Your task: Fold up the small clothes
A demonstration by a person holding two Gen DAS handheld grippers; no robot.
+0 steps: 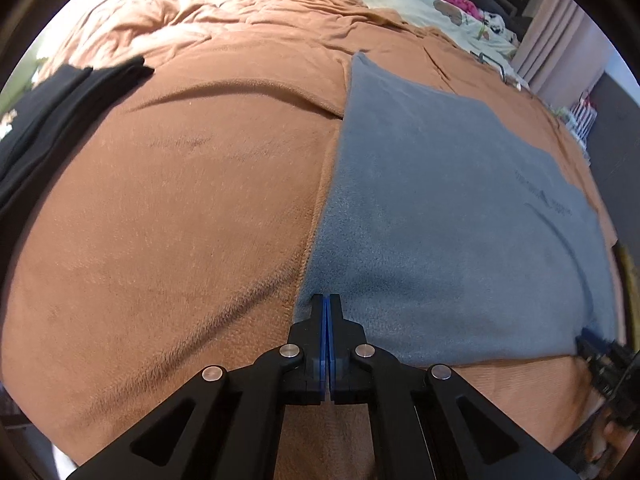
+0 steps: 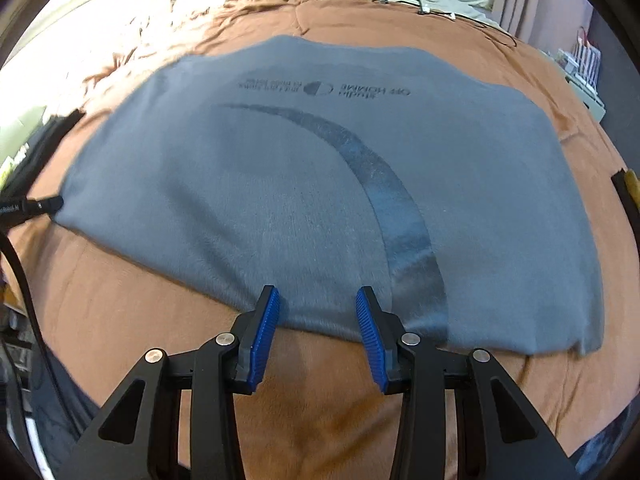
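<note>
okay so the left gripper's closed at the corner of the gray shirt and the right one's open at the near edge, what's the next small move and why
Probably close the right gripper on the near hem of the gray shirt. Its jaws stand open with the hem between the fingertips, while the left gripper looks shut at the shirt's near-left corner. With both holding, the edge could be lifted off the brown blanket for a fold.

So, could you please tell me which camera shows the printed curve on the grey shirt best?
The right wrist view: the whole dark curve and lettering face it on the grey shirt. The left wrist view shows only a thin, foreshortened sliver near the far edge.
</note>
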